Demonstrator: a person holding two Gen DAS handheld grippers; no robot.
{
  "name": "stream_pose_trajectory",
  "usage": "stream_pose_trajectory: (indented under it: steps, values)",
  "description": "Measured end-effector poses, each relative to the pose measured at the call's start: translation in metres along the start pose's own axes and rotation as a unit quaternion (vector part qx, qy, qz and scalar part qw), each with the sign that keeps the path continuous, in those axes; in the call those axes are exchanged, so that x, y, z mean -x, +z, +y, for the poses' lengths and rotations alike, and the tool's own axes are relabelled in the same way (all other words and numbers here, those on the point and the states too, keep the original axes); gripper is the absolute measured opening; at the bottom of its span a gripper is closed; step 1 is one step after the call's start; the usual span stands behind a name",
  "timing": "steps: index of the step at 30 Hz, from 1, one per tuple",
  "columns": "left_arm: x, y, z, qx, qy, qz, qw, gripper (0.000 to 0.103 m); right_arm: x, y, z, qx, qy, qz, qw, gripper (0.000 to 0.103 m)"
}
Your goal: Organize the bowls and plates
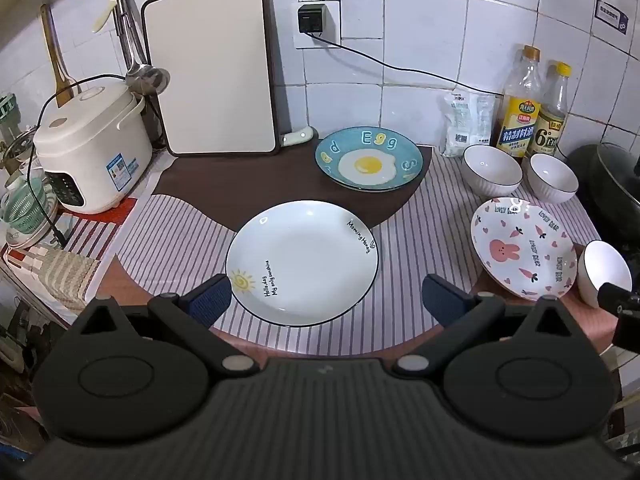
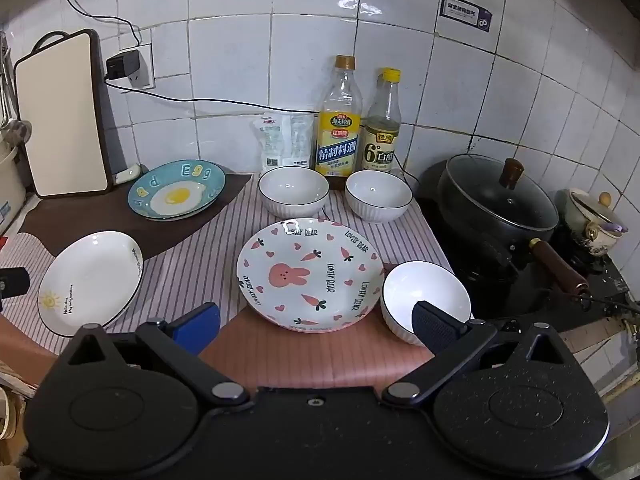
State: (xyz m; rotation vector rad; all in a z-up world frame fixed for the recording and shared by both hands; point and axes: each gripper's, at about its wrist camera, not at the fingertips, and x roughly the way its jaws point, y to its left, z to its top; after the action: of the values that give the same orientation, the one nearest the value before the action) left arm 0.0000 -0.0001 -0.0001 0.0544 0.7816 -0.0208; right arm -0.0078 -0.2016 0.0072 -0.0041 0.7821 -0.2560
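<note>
A white sun plate [image 1: 302, 262] lies on the striped cloth in front of my open, empty left gripper [image 1: 326, 300]; it also shows in the right wrist view [image 2: 90, 280]. A blue egg plate [image 1: 369, 159] [image 2: 177, 190] sits behind it on the dark mat. A pink bunny plate [image 2: 308, 274] [image 1: 524, 248] lies in front of my open, empty right gripper [image 2: 316, 324]. Two white bowls [image 2: 294, 192] [image 2: 378, 196] stand at the back by the bottles. A third white bowl [image 2: 426, 296] [image 1: 604, 272] stands right of the bunny plate, just beyond my right fingertip.
A rice cooker [image 1: 90, 146] and an upright cutting board [image 1: 212, 64] stand at the left. Two bottles [image 2: 338, 120] [image 2: 382, 124] and a white bag [image 2: 286, 136] line the tiled wall. A lidded black pan [image 2: 498, 200] sits on the stove at the right. A cable runs along the wall.
</note>
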Motion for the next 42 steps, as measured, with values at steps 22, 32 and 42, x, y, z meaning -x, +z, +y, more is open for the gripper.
stream_pose_trajectory:
  steps: [22, 32, 42]
  values:
    - [0.005, -0.004, 0.001, -0.007, 0.002, -0.006, 1.0, 0.103, 0.005, -0.004, -0.006, -0.001, -0.003, 0.003, 1.0, 0.103]
    - [0.006, -0.009, -0.001, -0.01, 0.003, -0.016, 0.9998, 0.103, 0.005, -0.005, -0.005, 0.003, -0.007, 0.009, 1.0, 0.103]
    - [0.003, -0.013, -0.003, -0.016, 0.002, -0.01, 0.9998, 0.103, 0.0, -0.01, -0.003, 0.01, -0.013, 0.02, 1.0, 0.103]
